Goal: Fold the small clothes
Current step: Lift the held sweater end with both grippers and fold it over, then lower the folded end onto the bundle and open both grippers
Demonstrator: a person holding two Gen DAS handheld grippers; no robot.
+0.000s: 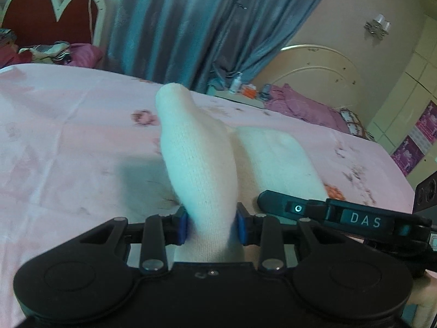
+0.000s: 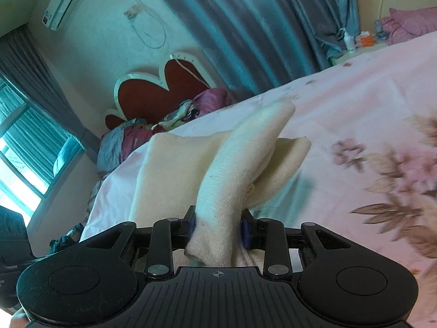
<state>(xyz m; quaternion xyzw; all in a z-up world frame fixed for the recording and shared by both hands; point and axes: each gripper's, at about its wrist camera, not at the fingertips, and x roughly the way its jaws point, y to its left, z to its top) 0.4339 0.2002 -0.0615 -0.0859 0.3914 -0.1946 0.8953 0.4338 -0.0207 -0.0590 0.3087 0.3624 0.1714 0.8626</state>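
Each tool, left (image 1: 210, 227) and right (image 2: 220, 228), pinches the soft, light sock (image 1: 196, 150) at one edge, where it bends easily.

The left gripper (image 1: 211, 227) pinches a cream sock (image 1: 199, 158) above the pink bedsheet (image 1: 68, 150).

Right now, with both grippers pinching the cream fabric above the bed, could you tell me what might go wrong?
1. The left gripper and right gripper each hold only a narrow bunched strip of the cream garment, so an edge could slip free.
2. The rest of the garment lies rumpled on the pink bedsheet, so the fold may land crooked.
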